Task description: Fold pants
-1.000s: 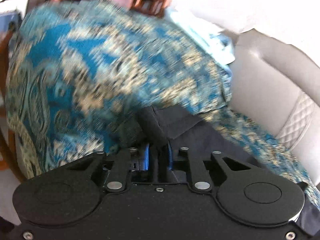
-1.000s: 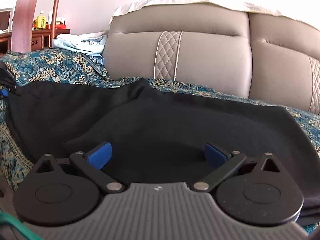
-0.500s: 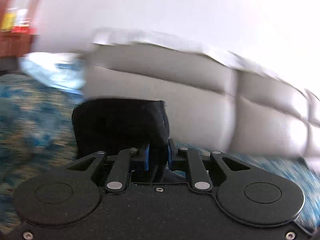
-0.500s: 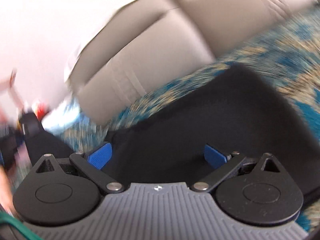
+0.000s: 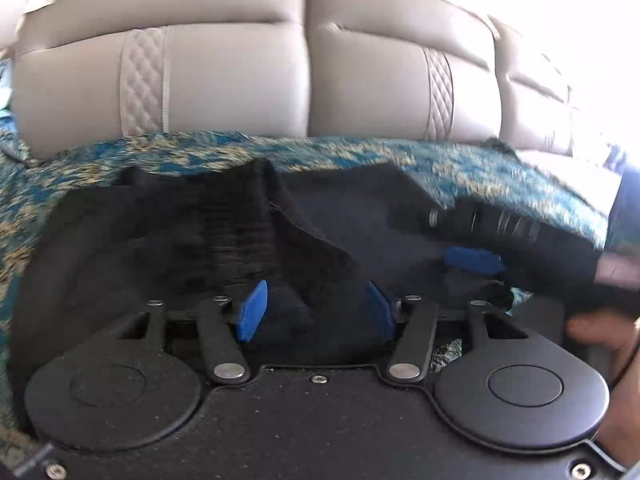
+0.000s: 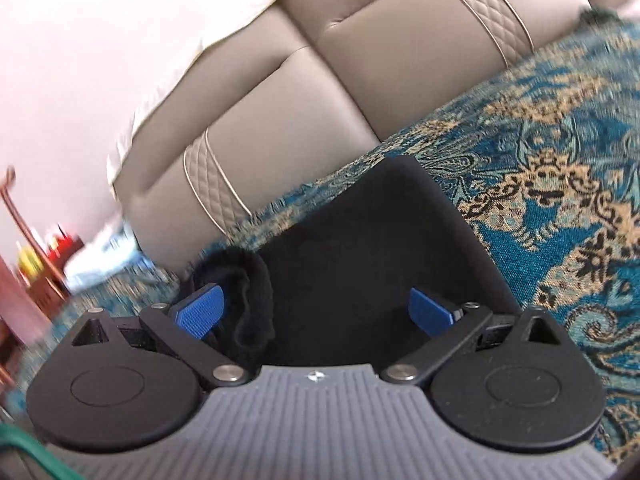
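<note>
Carried across and just dropped from the opening left gripper (image 5: 316, 312), black pants (image 5: 168, 248) now lie doubled on the patterned cover (image 6: 560, 184), right gripper (image 6: 316, 312) wide and empty; next, probably flattening the fold.

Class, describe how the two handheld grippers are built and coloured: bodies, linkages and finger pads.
The left gripper has a speckled matte black body; the right gripper has a ribbed grey body with a small white mark. Both carry two round black discs, black link bars with silver pivot screws, and textured blue pads on the fingers. A green cable crosses the right view's lower corner.
</note>
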Tool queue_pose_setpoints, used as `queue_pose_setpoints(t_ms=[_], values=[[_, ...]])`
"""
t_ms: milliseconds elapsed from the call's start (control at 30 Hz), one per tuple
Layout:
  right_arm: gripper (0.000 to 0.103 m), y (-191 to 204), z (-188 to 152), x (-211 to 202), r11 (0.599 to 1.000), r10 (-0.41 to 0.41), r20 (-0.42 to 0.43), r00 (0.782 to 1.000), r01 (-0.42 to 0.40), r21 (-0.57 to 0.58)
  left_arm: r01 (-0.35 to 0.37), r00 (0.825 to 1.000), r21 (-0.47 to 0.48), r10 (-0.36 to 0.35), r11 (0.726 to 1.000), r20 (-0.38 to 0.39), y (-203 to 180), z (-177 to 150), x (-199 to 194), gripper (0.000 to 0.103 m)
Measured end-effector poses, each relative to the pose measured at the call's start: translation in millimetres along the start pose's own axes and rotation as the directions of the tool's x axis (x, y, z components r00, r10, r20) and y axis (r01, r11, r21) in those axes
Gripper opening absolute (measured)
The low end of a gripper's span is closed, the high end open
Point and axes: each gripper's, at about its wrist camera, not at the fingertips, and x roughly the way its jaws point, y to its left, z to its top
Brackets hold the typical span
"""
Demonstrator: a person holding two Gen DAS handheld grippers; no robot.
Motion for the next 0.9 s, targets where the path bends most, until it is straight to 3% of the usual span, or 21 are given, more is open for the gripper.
queue_pose_setpoints(t_ms=[67,133,200,267,300,433,567,733,900], values=[[0.103,10,-10,-4,0.997,-0.03,0.011,1.0,0.03,-0.066,-0.049,0.996,-0.047,0.053,0.998,0.068,12,0,-22,0.052],[0.103,20,-19,-8,0.989,-0.053,0.021,0.998,0.056,-0.136,-0.138,0.981,-0.061,0.145,0.989,0.13,27,-1,-37,0.047],[0.103,31,-30,-10,0.974,-0.058,0.02,0.998,0.061,-0.216,-0.239,0.96,-0.053,0.244,0.97,0.134,42,1,-34,0.043],[0.103,41,-39,-13,0.964,-0.02,-0.006,1.0,0.017,-0.264,-0.314,0.942,-0.062,0.319,0.947,0.106,56,-3,-32,0.029],[0.102,45,-42,-13,0.962,0.01,-0.022,1.0,-0.016,-0.273,-0.334,0.936,-0.075,0.34,0.94,0.091,64,-5,-30,0.028],[0.1,62,-51,-8,0.943,0.091,-0.08,0.993,-0.112,-0.313,-0.362,0.93,-0.127,0.367,0.923,0.014,88,-16,-18,0.028],[0.096,78,-55,7,0.923,0.031,-0.08,0.996,-0.059,-0.38,-0.35,0.937,-0.187,0.342,0.918,-0.074,102,-26,-2,0.03],[0.087,90,-54,19,0.915,0.002,-0.058,0.998,-0.026,-0.403,-0.354,0.935,-0.212,0.343,0.911,-0.088,104,-26,0,0.03],[0.071,89,-52,25,0.951,0.045,-0.056,0.997,-0.06,-0.304,-0.369,0.929,-0.174,0.359,0.913,-0.084,100,-29,1,0.031]])
